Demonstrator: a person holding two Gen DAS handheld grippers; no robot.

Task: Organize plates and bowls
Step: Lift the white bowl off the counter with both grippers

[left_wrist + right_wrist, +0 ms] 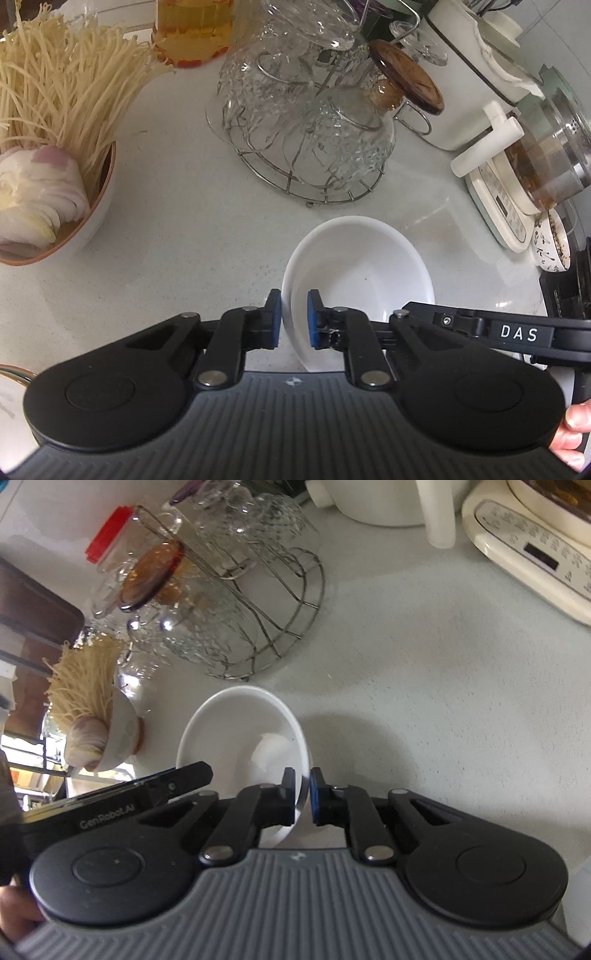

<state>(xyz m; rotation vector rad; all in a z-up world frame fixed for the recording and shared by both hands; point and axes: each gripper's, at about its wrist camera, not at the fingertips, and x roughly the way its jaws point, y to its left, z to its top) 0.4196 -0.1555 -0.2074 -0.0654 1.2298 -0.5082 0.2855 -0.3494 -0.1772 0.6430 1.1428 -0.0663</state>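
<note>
A white bowl [364, 269] is held over the pale counter. My left gripper [294, 319] is shut on its left rim, one blue pad inside and one outside. My right gripper [303, 795] is shut on the right rim of the same white bowl [236, 734]. The right gripper's body shows in the left wrist view [498, 330], and the left gripper's finger shows in the right wrist view [177, 779]. A second bowl [94, 206] with enoki mushrooms and a cut onion stands at the left; it also shows in the right wrist view [120, 731].
A wire rack of upturned glass cups [306, 125] stands behind the bowl, also in the right wrist view [229, 602]. A jar of amber liquid [190, 31] is at the back. A glass kettle on a cream base [517, 192] and a white appliance [469, 74] are at the right.
</note>
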